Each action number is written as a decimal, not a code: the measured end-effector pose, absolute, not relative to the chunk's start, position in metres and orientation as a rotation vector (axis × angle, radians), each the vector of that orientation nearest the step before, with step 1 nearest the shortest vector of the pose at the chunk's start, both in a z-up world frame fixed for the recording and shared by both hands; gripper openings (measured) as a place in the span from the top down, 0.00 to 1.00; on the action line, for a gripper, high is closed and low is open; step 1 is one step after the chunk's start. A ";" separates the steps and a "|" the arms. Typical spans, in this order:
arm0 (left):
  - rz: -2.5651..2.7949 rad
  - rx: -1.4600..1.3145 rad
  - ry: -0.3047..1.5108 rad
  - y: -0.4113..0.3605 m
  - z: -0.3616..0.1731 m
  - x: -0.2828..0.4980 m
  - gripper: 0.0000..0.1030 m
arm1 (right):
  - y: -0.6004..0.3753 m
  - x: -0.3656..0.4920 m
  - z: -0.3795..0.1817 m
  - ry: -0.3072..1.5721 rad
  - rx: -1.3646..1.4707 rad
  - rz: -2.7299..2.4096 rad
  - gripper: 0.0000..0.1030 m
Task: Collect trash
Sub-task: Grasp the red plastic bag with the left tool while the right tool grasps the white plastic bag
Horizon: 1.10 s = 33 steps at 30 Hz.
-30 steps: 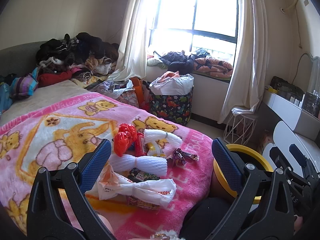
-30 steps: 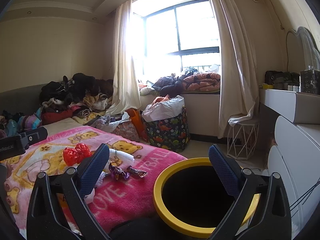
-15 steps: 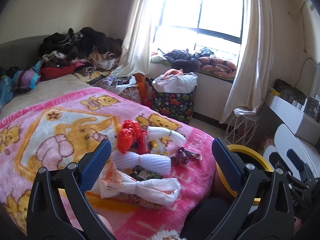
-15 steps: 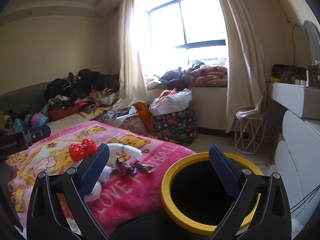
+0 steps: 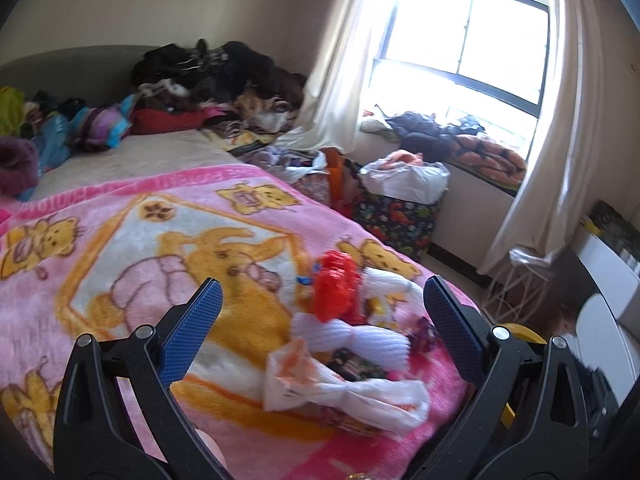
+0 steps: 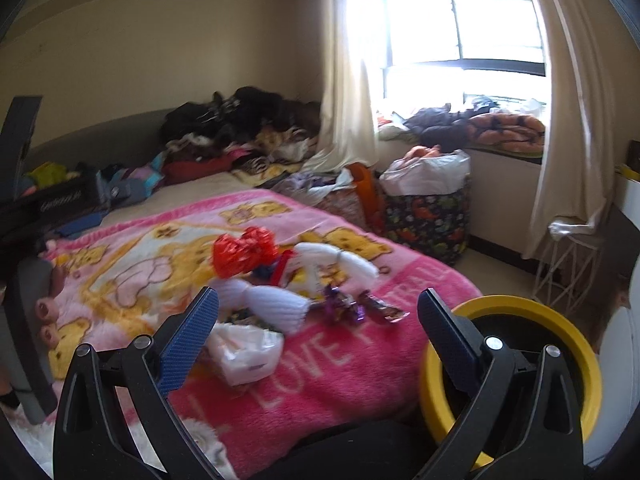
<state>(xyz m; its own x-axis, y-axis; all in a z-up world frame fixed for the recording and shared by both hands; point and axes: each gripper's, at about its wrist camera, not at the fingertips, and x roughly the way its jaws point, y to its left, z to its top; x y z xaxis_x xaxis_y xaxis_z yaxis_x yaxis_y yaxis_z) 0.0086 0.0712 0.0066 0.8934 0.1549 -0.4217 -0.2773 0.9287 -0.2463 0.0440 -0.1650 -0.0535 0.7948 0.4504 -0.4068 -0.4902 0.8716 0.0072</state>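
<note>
Pink fleece blanket (image 5: 120, 248) spreads over the bed, carrying a heap of trash near its foot. Beside that edge stands the yellow-rimmed bin (image 6: 516, 308) — likely set close for short drops. White plastic bag (image 5: 360, 396), foam netting (image 5: 360, 340), red wrapper (image 5: 336, 292), purple candy wrappers (image 6: 348, 308) lie clustered. Left gripper (image 5: 320, 332) and right gripper (image 6: 318, 328) both gape wide — empty.

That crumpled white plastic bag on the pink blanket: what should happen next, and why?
Probably lower the open left tongs onto the crumpled white plastic bag: it lies nearest, untouched, with the yellow-rimmed black bin waiting beside the bed.
</note>
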 end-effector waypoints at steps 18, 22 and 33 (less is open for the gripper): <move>0.196 -0.321 0.479 0.114 -0.002 0.062 0.10 | -0.093 0.083 -0.100 0.650 -0.249 0.699 0.06; 0.097 -0.336 0.606 0.107 -0.017 0.101 0.10 | -0.085 0.099 -0.114 0.745 -0.280 0.739 0.06; 0.010 -0.278 0.790 0.083 -0.054 0.159 0.24 | -0.076 0.114 -0.137 0.852 -0.319 0.795 0.48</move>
